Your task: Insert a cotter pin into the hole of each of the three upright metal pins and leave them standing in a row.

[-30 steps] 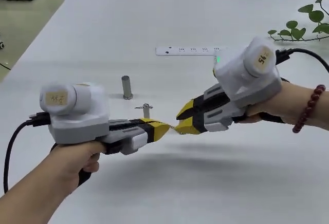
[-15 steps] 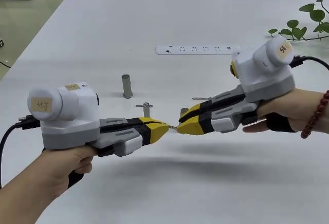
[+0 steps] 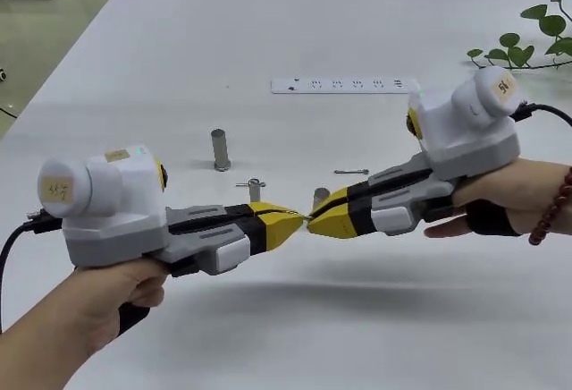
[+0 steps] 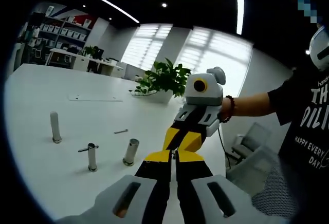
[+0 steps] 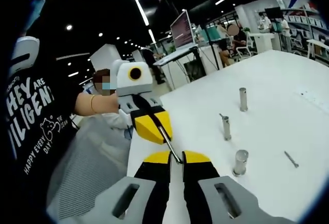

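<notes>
Three upright metal pins stand on the white table: a bare one [image 3: 220, 150], a middle one [image 3: 255, 190] with a cotter pin through its hole, and a third [image 3: 321, 198] just behind the gripper tips. Another cotter pin [image 3: 351, 172] lies loose on the table. My left gripper [image 3: 298, 220] and right gripper [image 3: 313, 221] meet tip to tip above the table. Between them is a thin cotter pin [image 5: 168, 143], and both grippers are shut on it. The right gripper view has it running from the left gripper [image 5: 158, 127] to the right gripper [image 5: 177, 160].
A white power strip [image 3: 344, 86] lies further back on the table. A green plant [image 3: 536, 41] reaches in at the far right edge. Cables trail from both grippers. A person in a black shirt [image 4: 308, 116] holds the tools.
The right gripper has dropped lower and levelled out, its body swinging right. The left gripper has edged forward. Their tips stay together, and the third metal pin now shows behind them.
</notes>
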The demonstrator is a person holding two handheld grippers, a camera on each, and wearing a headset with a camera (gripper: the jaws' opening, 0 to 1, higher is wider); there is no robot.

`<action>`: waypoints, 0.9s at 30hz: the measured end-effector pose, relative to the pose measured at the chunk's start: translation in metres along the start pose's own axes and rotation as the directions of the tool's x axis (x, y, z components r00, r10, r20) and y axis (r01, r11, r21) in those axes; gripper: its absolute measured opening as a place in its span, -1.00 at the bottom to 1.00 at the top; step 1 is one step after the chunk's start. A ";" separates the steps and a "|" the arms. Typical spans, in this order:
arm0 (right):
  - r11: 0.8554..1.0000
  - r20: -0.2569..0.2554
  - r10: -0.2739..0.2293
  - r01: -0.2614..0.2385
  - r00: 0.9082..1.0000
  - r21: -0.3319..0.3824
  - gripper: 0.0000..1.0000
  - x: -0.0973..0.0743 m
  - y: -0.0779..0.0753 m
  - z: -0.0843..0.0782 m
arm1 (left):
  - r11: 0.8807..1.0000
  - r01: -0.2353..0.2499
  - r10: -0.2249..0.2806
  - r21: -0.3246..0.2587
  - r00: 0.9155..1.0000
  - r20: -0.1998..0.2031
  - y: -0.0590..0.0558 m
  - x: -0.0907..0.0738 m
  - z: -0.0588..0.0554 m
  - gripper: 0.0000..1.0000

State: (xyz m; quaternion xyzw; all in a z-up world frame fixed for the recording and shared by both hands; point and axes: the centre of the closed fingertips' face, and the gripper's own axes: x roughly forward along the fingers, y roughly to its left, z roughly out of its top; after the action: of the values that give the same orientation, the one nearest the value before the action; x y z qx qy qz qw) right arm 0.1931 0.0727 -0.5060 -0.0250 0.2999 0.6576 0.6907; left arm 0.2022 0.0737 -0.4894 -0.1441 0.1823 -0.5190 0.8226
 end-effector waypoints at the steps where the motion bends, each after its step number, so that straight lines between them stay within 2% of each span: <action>1: 1.000 -0.002 0.003 -0.003 1.000 -0.003 -0.95 0.000 0.000 0.000 | 1.000 0.003 -0.003 -0.007 1.000 0.001 0.000 0.000 0.000 -1.00; 6: 0.998 -0.032 0.019 -0.021 0.999 -0.065 -0.99 0.000 0.004 -0.003 | 1.000 0.012 -0.012 -0.022 1.000 -0.006 -0.001 -0.001 -0.003 -1.00; 14: 0.986 -0.086 0.014 -0.028 0.996 -0.167 -1.00 0.000 0.008 -0.005 | 1.000 0.008 -0.008 -0.021 1.000 -0.013 0.000 -0.001 -0.004 -1.00; 15: 0.984 -0.090 0.002 -0.018 0.996 -0.179 -1.00 0.000 0.005 -0.004 | 1.000 -0.001 0.001 -0.009 0.999 -0.034 0.003 -0.003 -0.007 -1.00; 18: 0.979 -0.103 -0.010 -0.011 0.995 -0.204 -1.00 -0.002 0.003 -0.004 | 1.000 0.008 -0.008 -0.006 1.000 -0.027 0.000 -0.003 -0.005 -1.00; 19: 0.977 -0.108 -0.013 -0.010 0.994 -0.211 -1.00 -0.003 0.002 -0.005 | 1.000 -0.008 0.008 0.012 1.000 -0.027 0.001 -0.003 -0.004 -1.00; 23: 0.974 -0.126 -0.036 0.006 0.991 -0.226 -1.00 -0.004 -0.002 -0.007 | 0.999 -0.019 0.020 0.027 0.999 -0.026 0.003 -0.001 -0.004 -1.00; 27: 0.970 -0.135 -0.061 0.026 0.989 -0.243 -1.00 -0.006 -0.007 -0.007 | 0.998 -0.041 0.043 0.047 0.998 -0.038 0.006 0.001 -0.008 -1.00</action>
State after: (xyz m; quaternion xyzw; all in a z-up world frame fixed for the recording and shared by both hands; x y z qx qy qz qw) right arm 0.1970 0.0628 -0.5117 -0.1615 0.2658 0.6703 0.6738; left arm 0.2040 0.0749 -0.4994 -0.1108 0.1893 -0.5083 0.8328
